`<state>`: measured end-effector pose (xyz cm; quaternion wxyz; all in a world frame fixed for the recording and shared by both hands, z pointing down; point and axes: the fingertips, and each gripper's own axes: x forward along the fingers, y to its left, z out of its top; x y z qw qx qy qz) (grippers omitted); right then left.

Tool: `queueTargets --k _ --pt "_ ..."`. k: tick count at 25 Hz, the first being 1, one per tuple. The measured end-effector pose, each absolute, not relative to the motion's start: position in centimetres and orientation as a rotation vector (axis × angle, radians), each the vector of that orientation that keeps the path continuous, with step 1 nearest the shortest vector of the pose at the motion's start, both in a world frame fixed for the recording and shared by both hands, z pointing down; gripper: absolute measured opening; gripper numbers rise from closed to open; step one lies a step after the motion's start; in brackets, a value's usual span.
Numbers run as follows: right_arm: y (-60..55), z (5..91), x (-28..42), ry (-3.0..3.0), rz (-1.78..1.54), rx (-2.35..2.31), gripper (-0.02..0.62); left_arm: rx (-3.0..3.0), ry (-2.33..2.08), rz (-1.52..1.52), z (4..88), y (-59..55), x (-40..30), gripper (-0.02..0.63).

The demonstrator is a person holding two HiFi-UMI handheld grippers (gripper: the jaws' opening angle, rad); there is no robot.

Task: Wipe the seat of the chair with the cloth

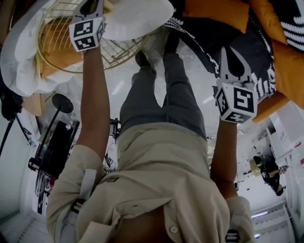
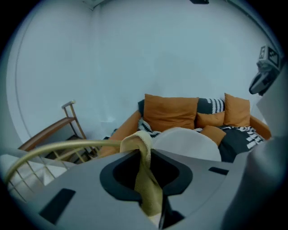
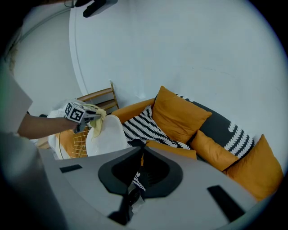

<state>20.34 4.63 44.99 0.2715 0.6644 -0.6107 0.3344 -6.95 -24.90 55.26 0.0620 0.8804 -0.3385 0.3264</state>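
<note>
While the person stood over the gold wire chair (image 1: 116, 50), the left gripper (image 1: 91, 8) was up at the chair's rim, its jaws clamped tight on a pale yellow cloth (image 2: 146, 179). The cloth ran up between the jaws and folded over their tips, just beside the white cushion (image 3: 105, 134) that lay against the chair's edge. An orange cushion (image 1: 56, 35) showed through the wires of the seat; whether the cloth touched the seat could not be told. The right gripper (image 3: 141, 152) hung well apart from the chair, toward the sofa (image 3: 135, 107), its jaws drawn together with nothing between them. It pointed at the sofa's black-and-white patterned throw (image 3: 144, 128) and orange pillows (image 3: 180, 117). A wooden rack (image 2: 58, 130) stood by the wall behind the chair.
</note>
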Motion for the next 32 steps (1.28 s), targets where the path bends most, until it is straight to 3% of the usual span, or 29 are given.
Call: queueTargets --k 10,17,21,28,32 --pt "5.3 45.5 19.9 -1.631 0.911 1.795 0.028 2.604 -0.369 1.054 65.2 -6.1 4.4 0.078" --pt "5.4 45.5 19.6 -1.629 0.911 1.799 0.028 2.575 -0.316 1.035 65.6 -3.2 5.7 0.078" --pt "5.3 45.3 19.4 -1.635 0.907 1.799 0.028 2.602 -0.434 1.058 65.3 -7.5 2.7 0.078" --pt "5.7 45.0 20.0 -1.628 0.905 1.813 0.028 2.624 -0.956 1.096 60.3 -23.5 -10.5 0.078" --pt "5.7 45.0 20.0 -1.63 0.907 1.815 0.028 2.676 -1.107 1.066 55.0 -27.5 -12.6 0.078"
